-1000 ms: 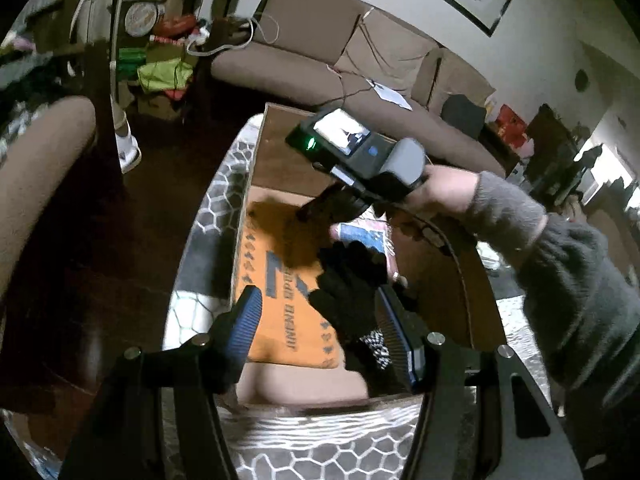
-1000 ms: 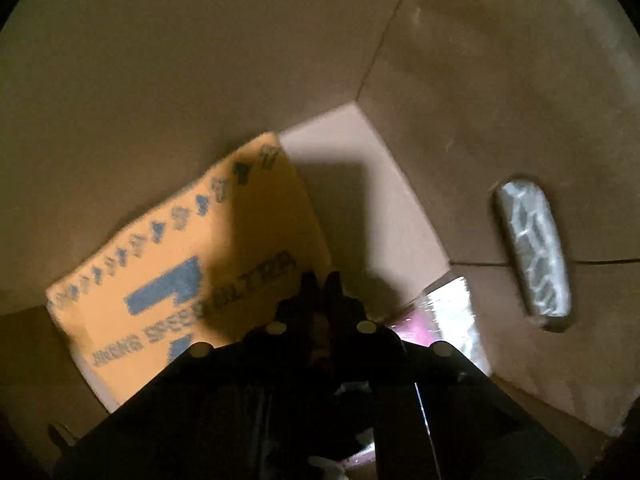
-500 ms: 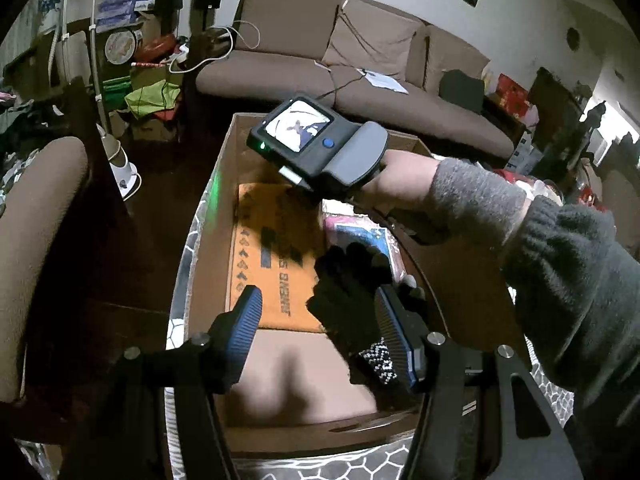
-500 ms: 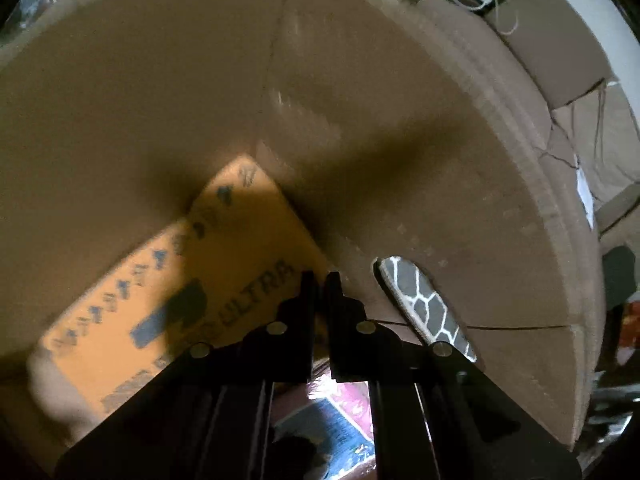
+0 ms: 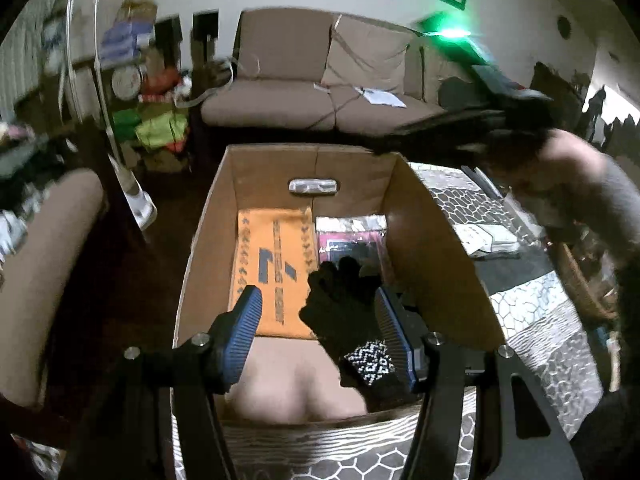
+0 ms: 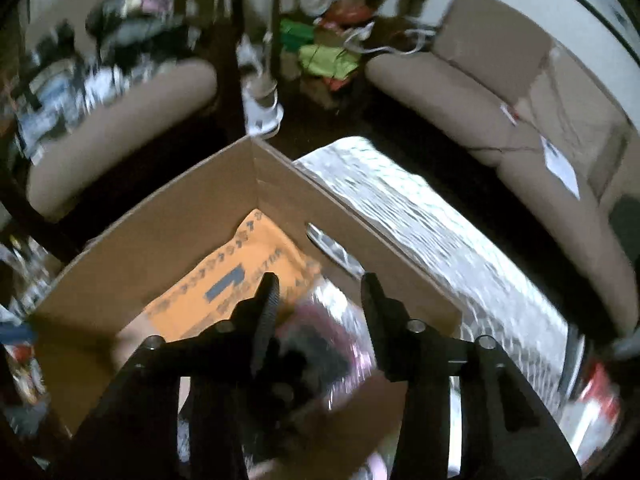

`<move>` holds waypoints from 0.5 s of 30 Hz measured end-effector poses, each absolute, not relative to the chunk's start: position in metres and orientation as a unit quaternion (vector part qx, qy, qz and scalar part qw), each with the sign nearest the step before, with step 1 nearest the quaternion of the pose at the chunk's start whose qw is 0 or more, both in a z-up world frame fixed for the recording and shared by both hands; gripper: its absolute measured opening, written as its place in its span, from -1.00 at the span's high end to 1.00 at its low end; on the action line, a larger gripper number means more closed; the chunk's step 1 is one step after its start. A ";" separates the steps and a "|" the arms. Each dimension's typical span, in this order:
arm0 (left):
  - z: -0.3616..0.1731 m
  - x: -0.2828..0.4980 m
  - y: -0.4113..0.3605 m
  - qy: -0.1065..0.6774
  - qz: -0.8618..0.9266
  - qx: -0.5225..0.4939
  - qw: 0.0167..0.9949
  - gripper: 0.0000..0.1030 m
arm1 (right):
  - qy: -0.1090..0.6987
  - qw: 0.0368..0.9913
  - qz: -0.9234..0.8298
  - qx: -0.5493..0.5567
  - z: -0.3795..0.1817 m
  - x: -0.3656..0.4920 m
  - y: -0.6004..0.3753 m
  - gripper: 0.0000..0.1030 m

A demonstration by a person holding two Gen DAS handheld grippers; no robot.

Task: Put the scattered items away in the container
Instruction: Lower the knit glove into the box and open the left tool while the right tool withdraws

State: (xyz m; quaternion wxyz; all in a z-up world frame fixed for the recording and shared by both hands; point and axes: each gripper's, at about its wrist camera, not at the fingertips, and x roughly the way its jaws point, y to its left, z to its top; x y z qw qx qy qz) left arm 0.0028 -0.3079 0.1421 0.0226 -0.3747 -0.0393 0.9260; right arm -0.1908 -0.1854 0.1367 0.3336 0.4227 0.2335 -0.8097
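An open cardboard box [image 5: 208, 216] [image 6: 180, 232] holds an orange packet [image 5: 272, 264] [image 6: 224, 288] and a silver-and-pink packet [image 5: 352, 236] [image 6: 332, 320]. My left gripper [image 5: 318, 296] hangs over the box's near end with its jaws well apart. A black knit glove [image 5: 344, 308] with a patterned cuff hangs against its right finger, and the left pad stays clear of it. My right gripper [image 6: 320, 280] is above the box's corner, its jaws opening with nothing between them. In the left wrist view it is a dark blur [image 5: 440, 136] at the upper right.
The box sits on a table with a hexagon-patterned cover [image 5: 532, 320] [image 6: 420, 220], with papers [image 5: 488, 240] to its right. A brown sofa [image 5: 288, 96] [image 6: 520, 100] stands behind, a padded chair [image 5: 44, 260] on the left, and floor clutter [image 5: 160, 128] by a shelf.
My right gripper has come up out of the box and swung off to the right, its jaws going from shut to apart. The left gripper shifted a little, the glove staying with it.
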 end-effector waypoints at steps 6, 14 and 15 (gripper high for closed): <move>0.162 0.019 -0.276 -0.029 0.927 -0.375 -0.007 -0.15 | 0.177 0.317 -0.837 0.410 0.180 -0.160 -0.095 0.21; 0.185 0.051 -0.229 -0.013 0.928 -0.373 -0.020 -0.15 | 0.136 0.321 -0.845 0.406 0.204 -0.076 -0.022 0.21; 0.186 0.054 -0.223 -0.012 0.927 -0.373 -0.019 -0.15 | 0.131 0.320 -0.846 0.406 0.206 -0.067 -0.013 0.21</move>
